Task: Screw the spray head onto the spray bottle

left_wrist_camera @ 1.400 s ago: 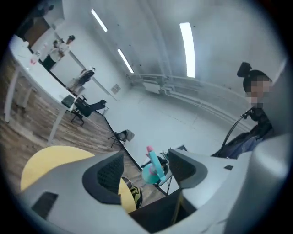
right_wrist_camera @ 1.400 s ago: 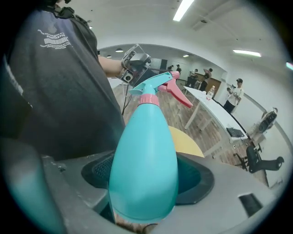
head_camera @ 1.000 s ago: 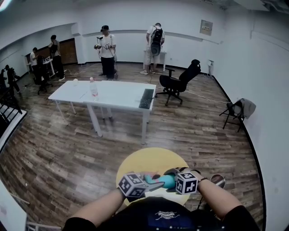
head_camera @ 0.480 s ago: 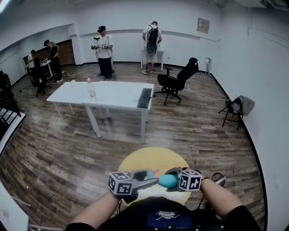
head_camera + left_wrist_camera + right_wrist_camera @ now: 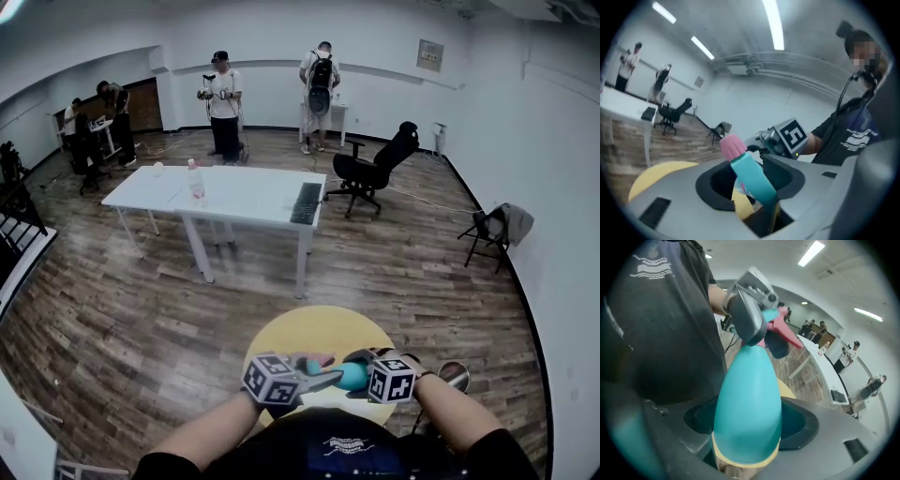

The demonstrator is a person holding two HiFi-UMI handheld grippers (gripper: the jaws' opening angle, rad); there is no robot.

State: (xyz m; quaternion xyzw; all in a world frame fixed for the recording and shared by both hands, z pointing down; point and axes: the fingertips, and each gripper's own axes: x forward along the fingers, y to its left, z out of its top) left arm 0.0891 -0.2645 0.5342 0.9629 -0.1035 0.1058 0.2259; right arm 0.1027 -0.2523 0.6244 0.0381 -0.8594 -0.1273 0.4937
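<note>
The right gripper (image 5: 749, 427) clamps the teal plastic spray bottle (image 5: 747, 390). The left gripper (image 5: 754, 192), jaws just closing, pinches the teal pink-nozzled spray head (image 5: 750, 173) at the bottle's neck, above the round yellow table (image 5: 314, 330), at its near edge. Tilted threads could jam; a loose re-grip would slip.

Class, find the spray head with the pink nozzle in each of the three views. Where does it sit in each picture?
Head view: spray head low centre, over the yellow table's near edge.
Left gripper view: spray head lower centre, pink nozzle pointing up-left.
Right gripper view: spray head upper centre, atop the spray bottle, pink trigger pointing right.
Shared landmark: the white table, seen in all three.
</note>
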